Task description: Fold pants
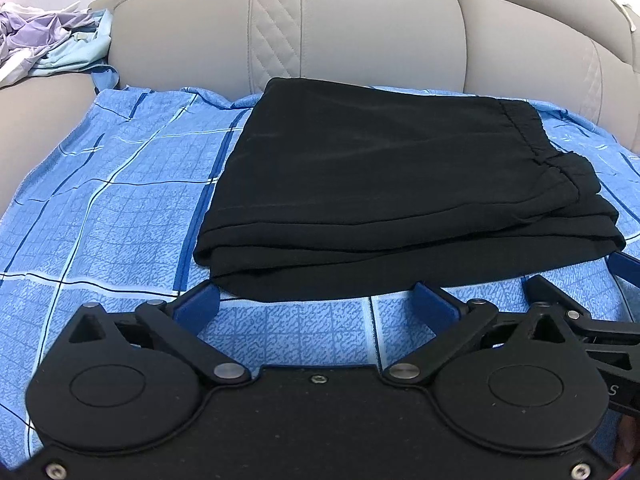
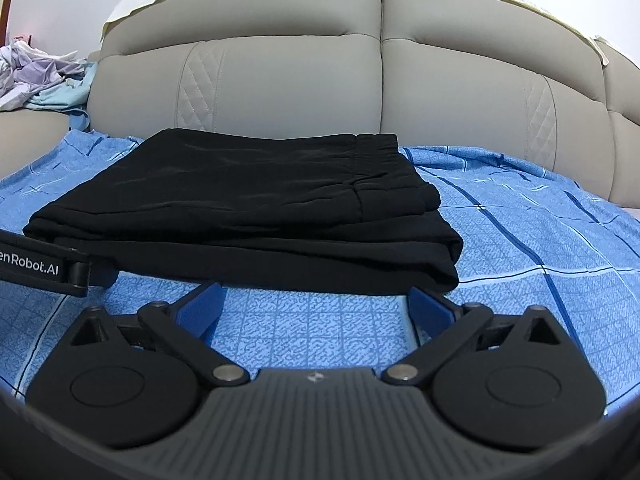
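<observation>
The black, soft-woven pants point(image 1: 384, 184) are lying folded into a thick rectangular stack on the blue checked cotton sheet point(image 1: 120, 208) that is covering the seat of the beige padded leather sofa point(image 1: 360, 32), toward the sheet's back edge, with the gathered waistband turned toward the sheet's right side. Both tools are hovering just in front of the stack's near edge. The left gripper point(image 1: 316, 300) is standing with its blue-padded fingers point(image 1: 200, 304) spread wide and holding nothing; the right gripper point(image 2: 316, 300) is spread the same way, empty, its pads just short of the cloth.

To my eye the folding is nearly or wholly done, and what is left is tidying. The lowest layer is sticking out past the upper layers along the near edge, so a good finish would be nudging that lip back under, or pinching all layers together at the two near corners before any further fold. Gripping only the top layer would likely peel the stack open.

A crumpled heap of pale lilac and mint clothes point(image 1: 48, 40) is sitting on the sofa's far left, well apart.
</observation>
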A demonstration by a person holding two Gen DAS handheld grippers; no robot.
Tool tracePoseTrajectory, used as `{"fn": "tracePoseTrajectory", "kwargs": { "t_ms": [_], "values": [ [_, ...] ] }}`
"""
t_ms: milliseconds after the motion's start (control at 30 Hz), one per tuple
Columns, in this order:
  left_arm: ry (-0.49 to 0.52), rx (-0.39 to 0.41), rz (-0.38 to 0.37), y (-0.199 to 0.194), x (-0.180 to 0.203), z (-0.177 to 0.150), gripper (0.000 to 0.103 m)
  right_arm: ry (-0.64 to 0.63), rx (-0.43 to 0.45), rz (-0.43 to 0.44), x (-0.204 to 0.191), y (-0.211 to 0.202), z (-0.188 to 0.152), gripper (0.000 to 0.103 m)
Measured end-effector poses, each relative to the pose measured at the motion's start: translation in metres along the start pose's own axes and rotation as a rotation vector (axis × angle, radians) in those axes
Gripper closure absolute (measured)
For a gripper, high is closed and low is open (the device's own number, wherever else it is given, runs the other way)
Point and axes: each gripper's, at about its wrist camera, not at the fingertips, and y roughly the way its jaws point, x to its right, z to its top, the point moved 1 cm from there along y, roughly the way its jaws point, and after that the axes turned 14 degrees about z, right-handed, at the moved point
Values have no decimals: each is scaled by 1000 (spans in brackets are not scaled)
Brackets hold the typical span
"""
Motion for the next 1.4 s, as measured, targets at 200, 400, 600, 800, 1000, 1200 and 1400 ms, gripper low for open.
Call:
{"fn": "tracePoseTrajectory", "kwargs": {
  "t_ms": [200, 400, 600, 800, 1000, 1200, 1400],
  "values": [
    [-4, -1, 1, 0, -1, 0, 0, 6, -8, 10, 1, 1, 1, 0],
    [-14, -2, 8, 0, 1, 1, 0, 4, -15, 18, 4, 2, 1, 0],
    [-15, 1, 5, 0, -1, 0, 0, 5, -15, 17, 3, 2, 1, 0],
    [-16, 2, 5, 0, -2, -1, 0, 5, -14, 16, 3, 3, 1, 0],
    [-15, 2, 5, 0, -1, -1, 0, 2, -12, 20, 3, 2, 0, 0],
    [-16, 4, 5, 0, -1, -1, 0, 2, -12, 21, 3, 2, 0, 0],
    [-16, 2, 5, -1, -1, -1, 0, 2, -12, 21, 3, 2, 0, 0]
  ]
}}
